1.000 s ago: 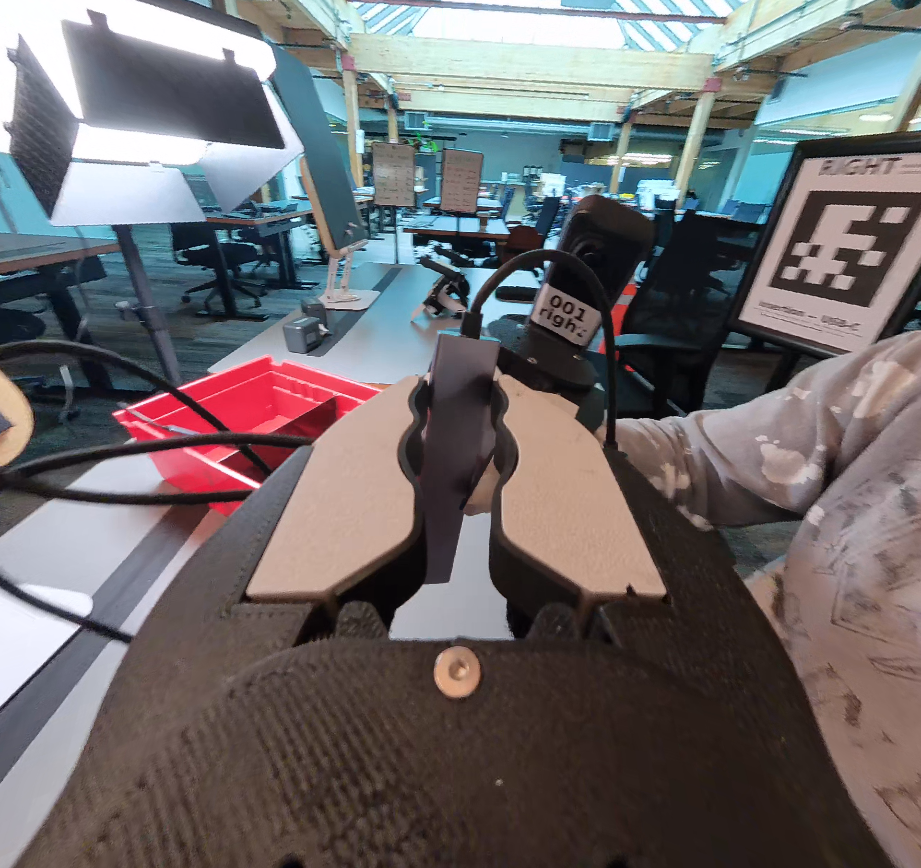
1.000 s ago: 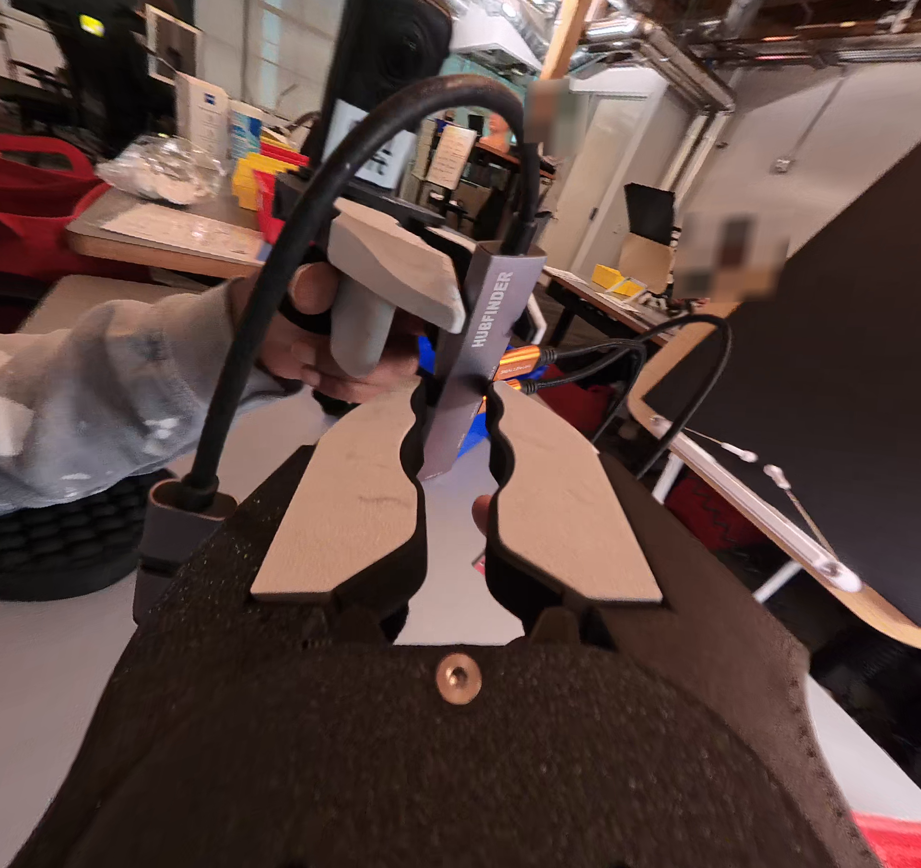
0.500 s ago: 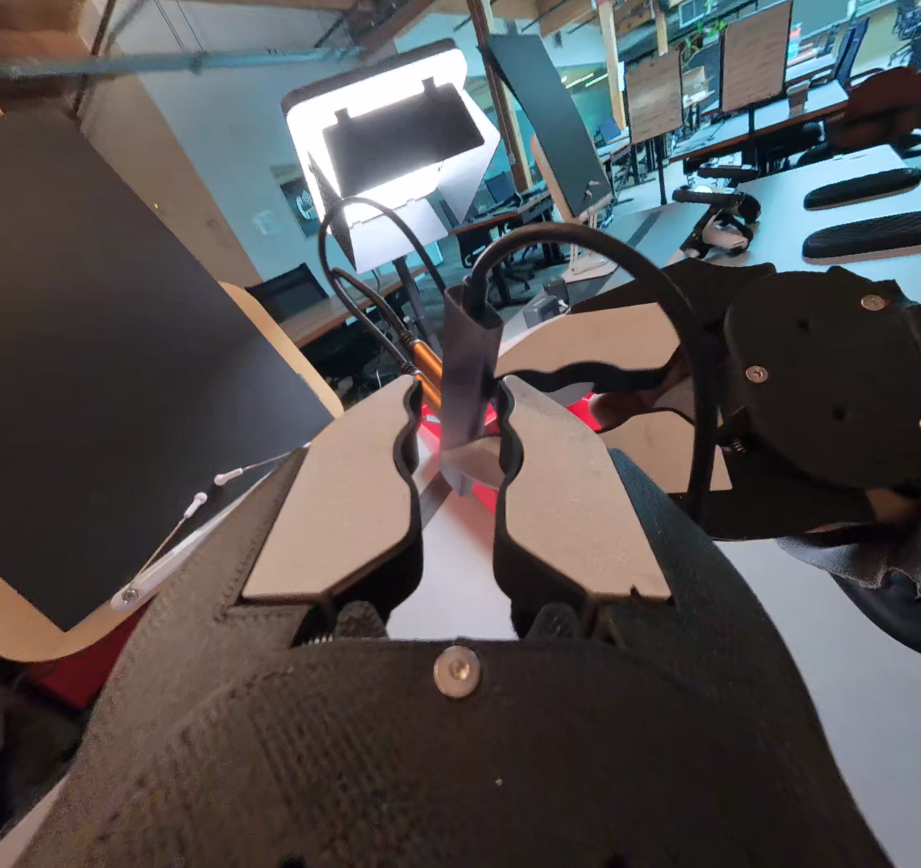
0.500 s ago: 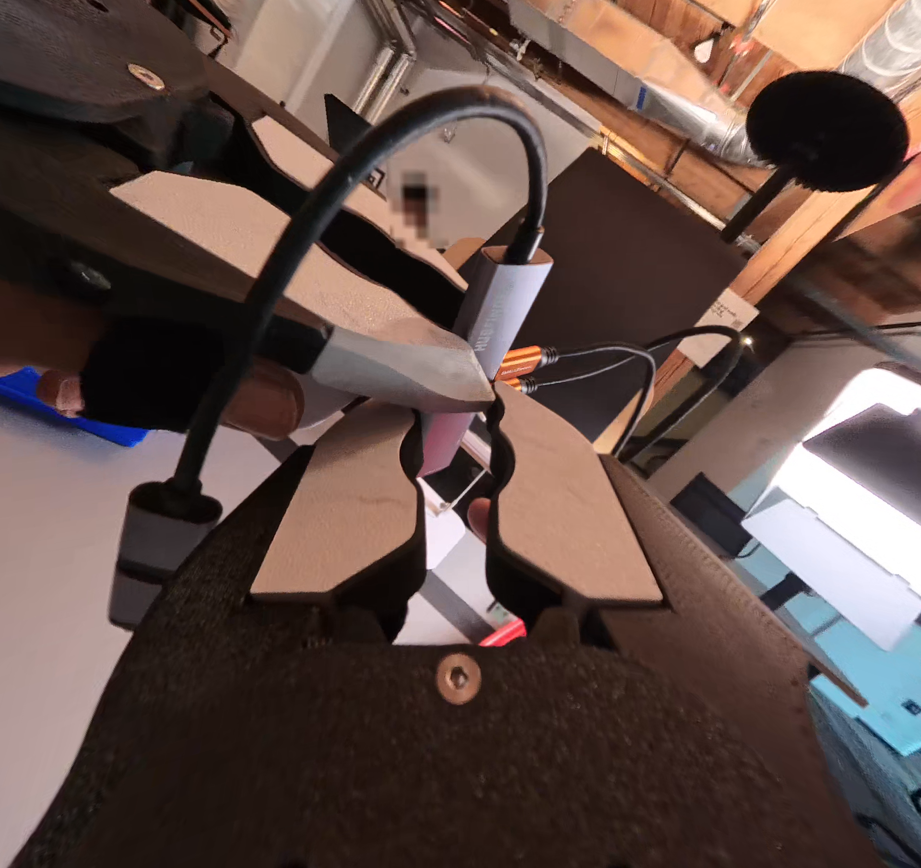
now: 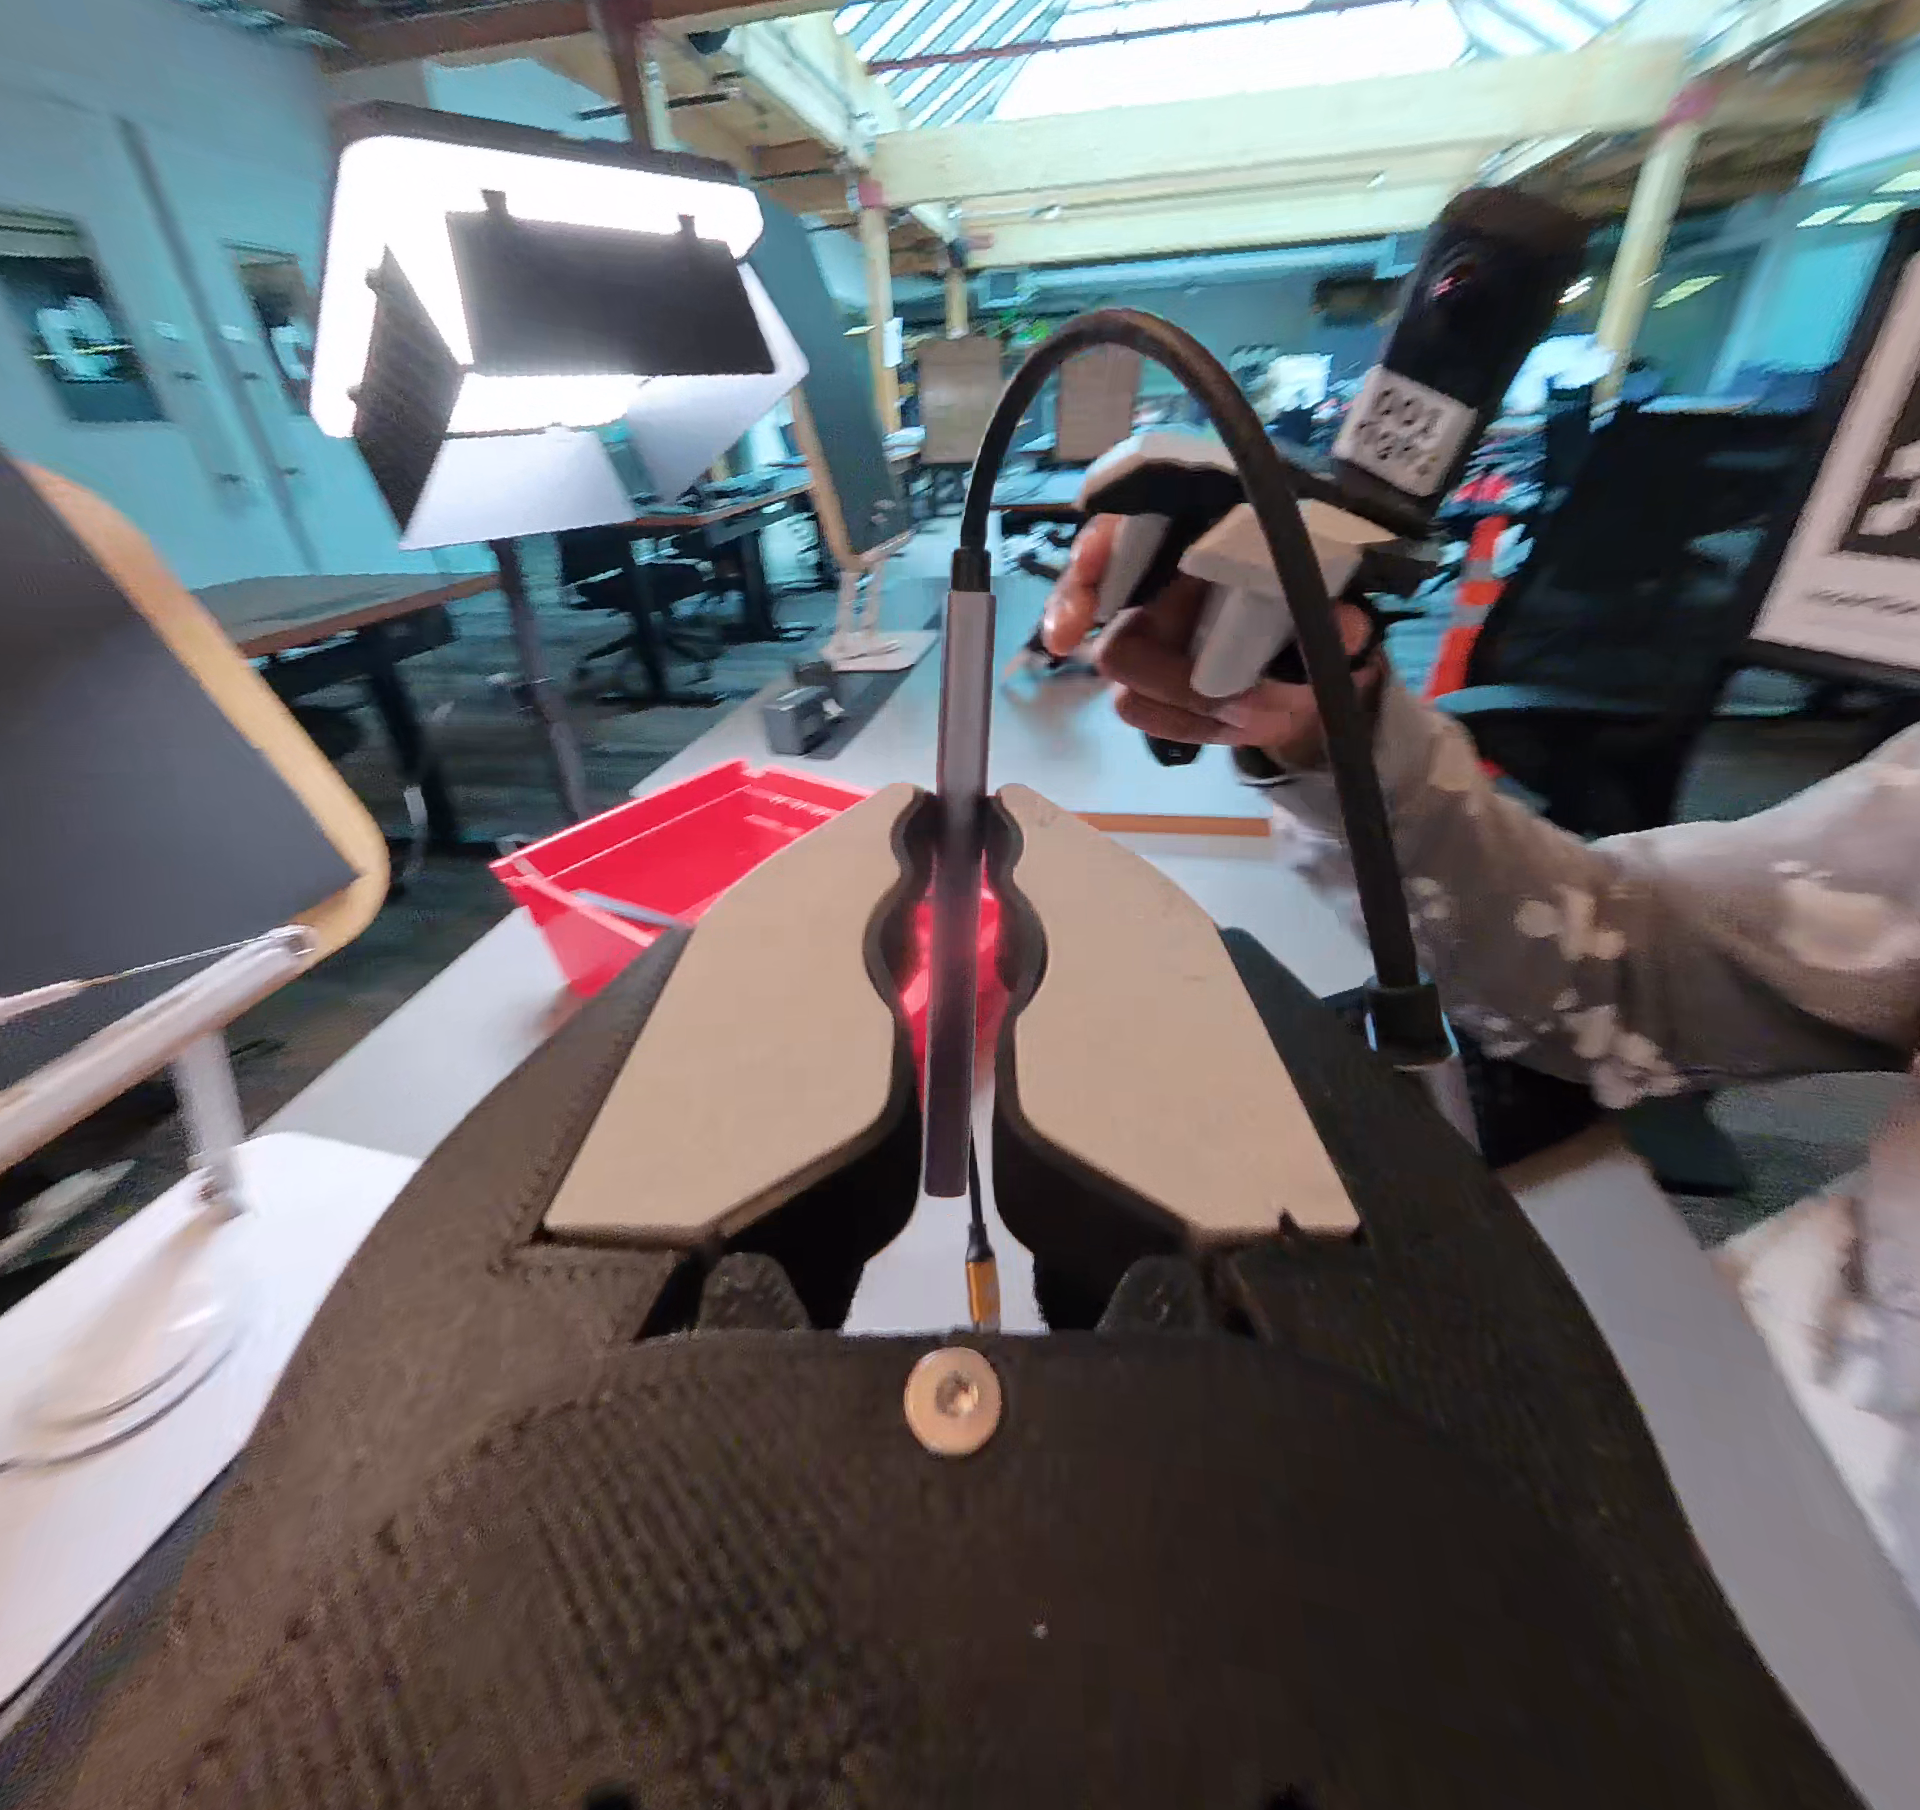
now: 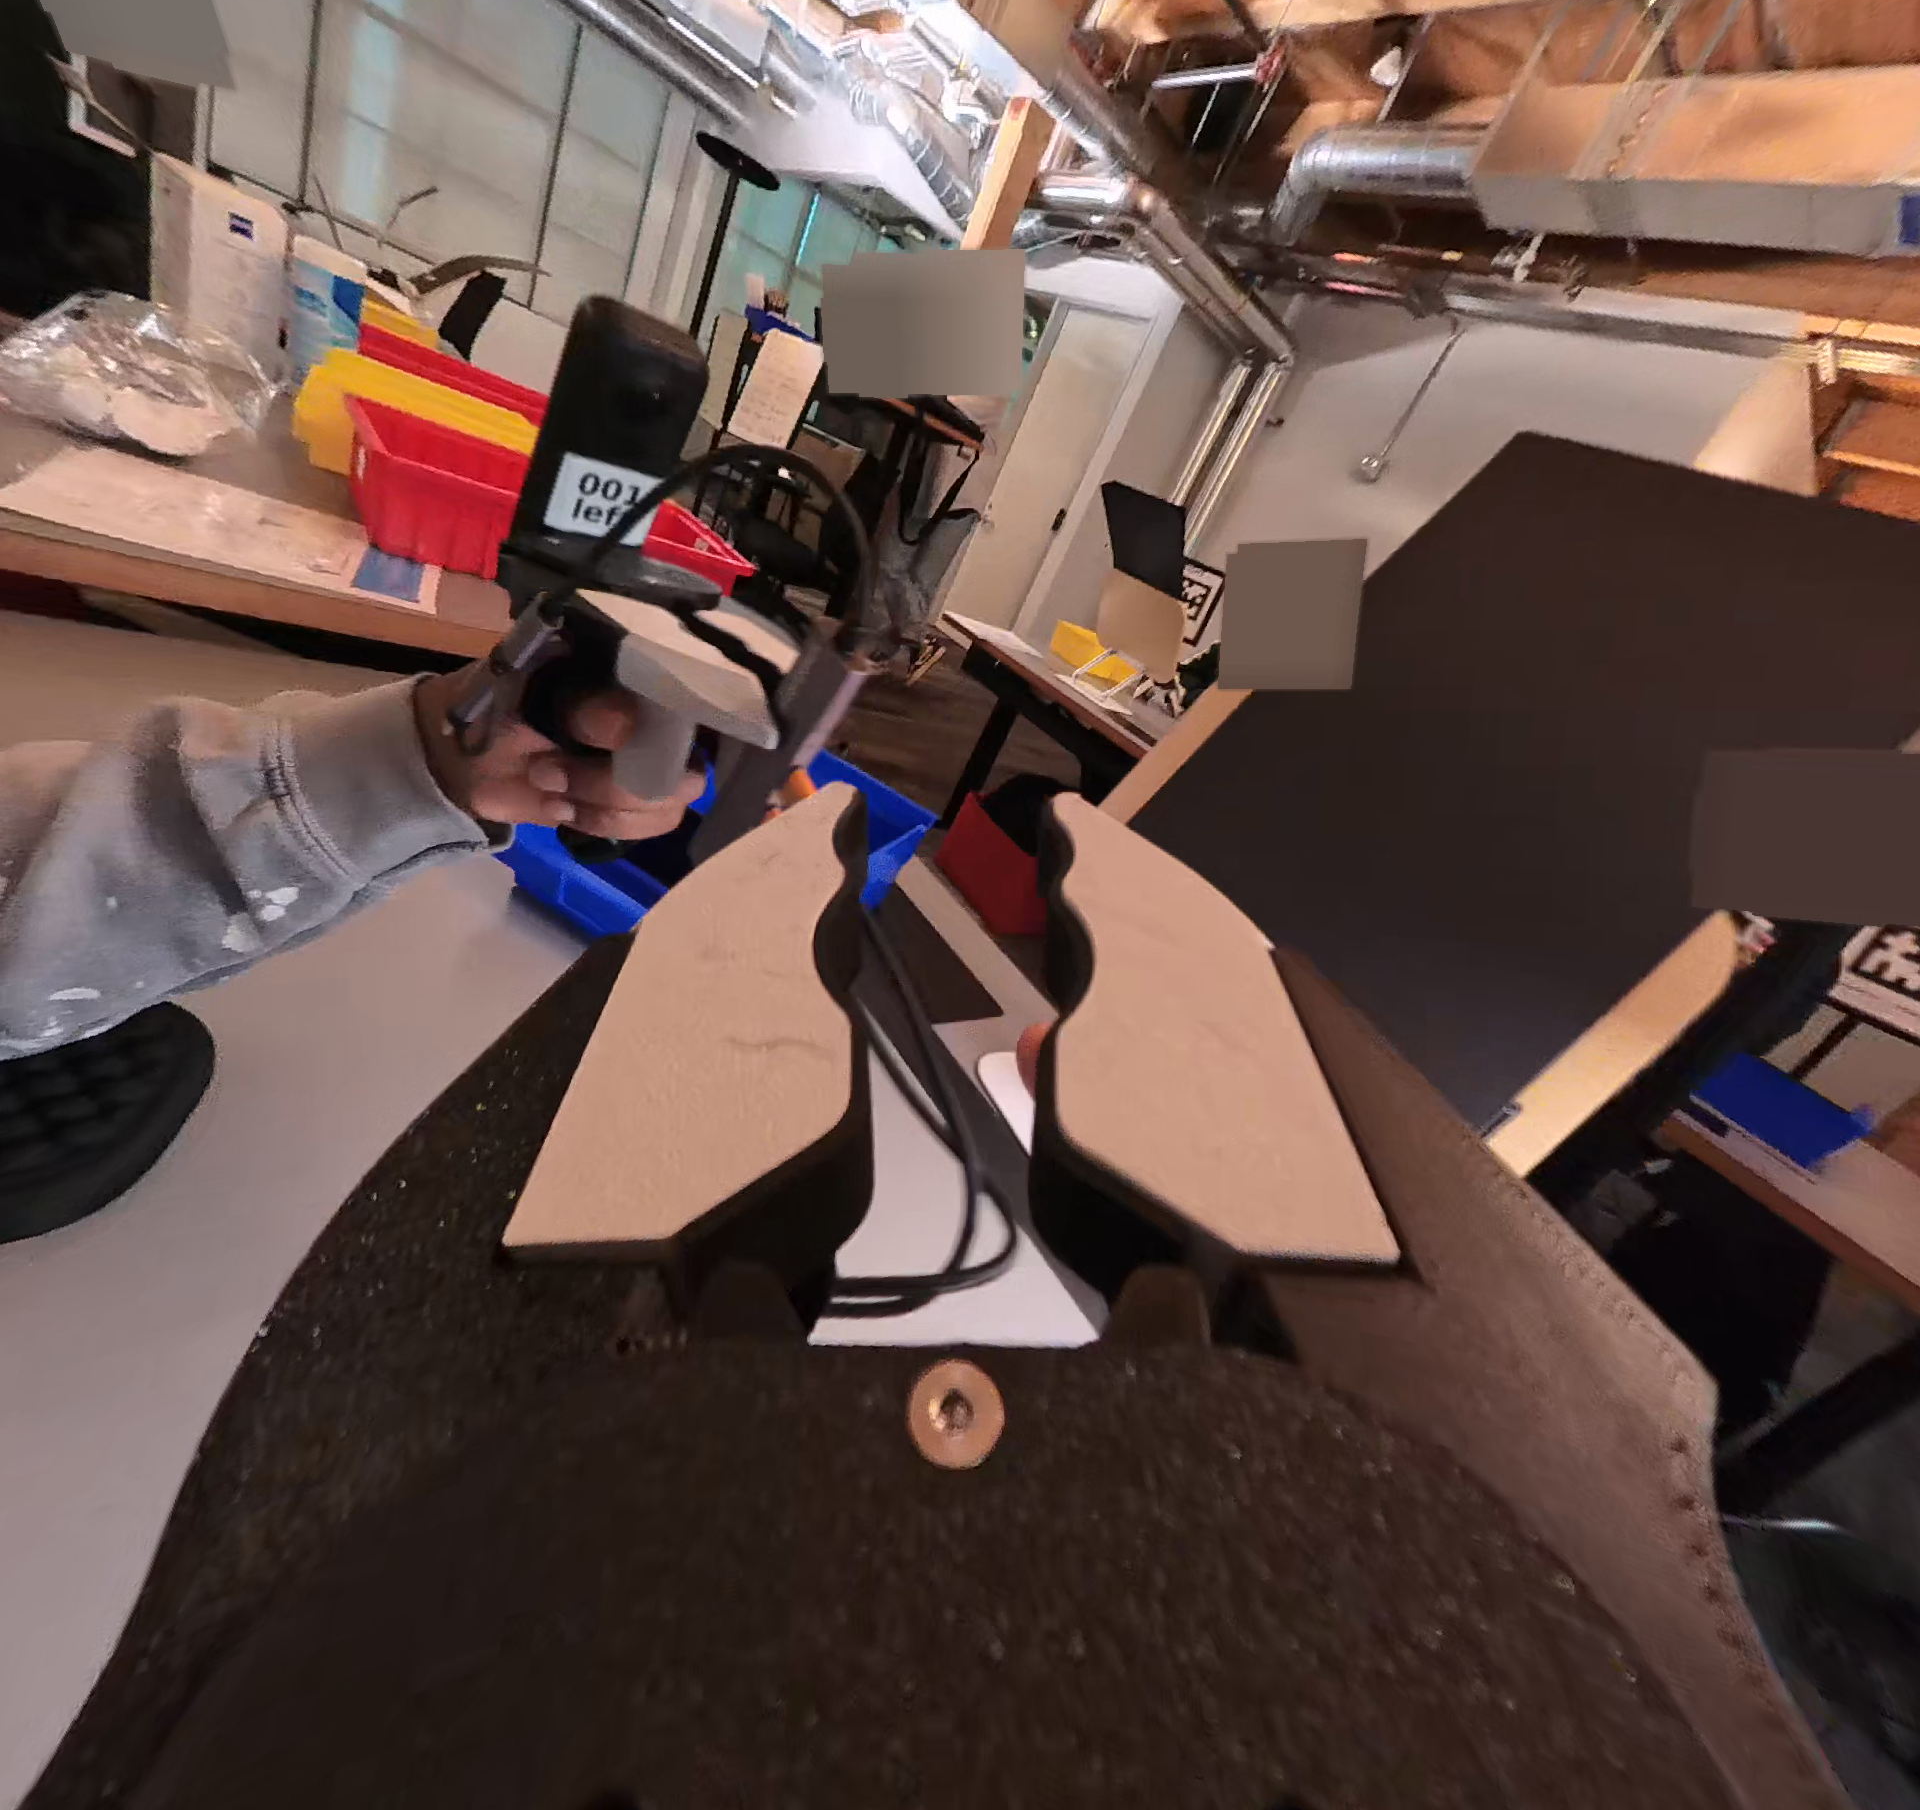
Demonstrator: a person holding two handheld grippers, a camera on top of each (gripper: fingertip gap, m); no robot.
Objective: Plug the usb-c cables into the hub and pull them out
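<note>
Table: grey, under the hub, one of it.
Red bin: one, just behind the hub and to the left of it, on the table.
Left gripper: one, jaws clamped tight on the hub's flat sides, holding it upright above the table.
Right gripper: one, jaws apart with nothing between them, near the hub but not touching.
Hub: one slim grey bar, seen edge-on in the left wrist view, pinched around its middle.
Hub lead: one thick black cord, arcing out of the hub's top end and drooping to the right of it.
Thin cables: looks like two black strands, trailing from the hub down onto the table.
Orange plug: only one spotted, right by the hub's lower end; can't tell if seated.
Step in hand, best guess: bringing the free jaws to a plug to pull it.
Tips: grab the orange collar, not the cord; pull straight along the port, no wiggling; keep the hub clamp firm so nothing twists.
</note>
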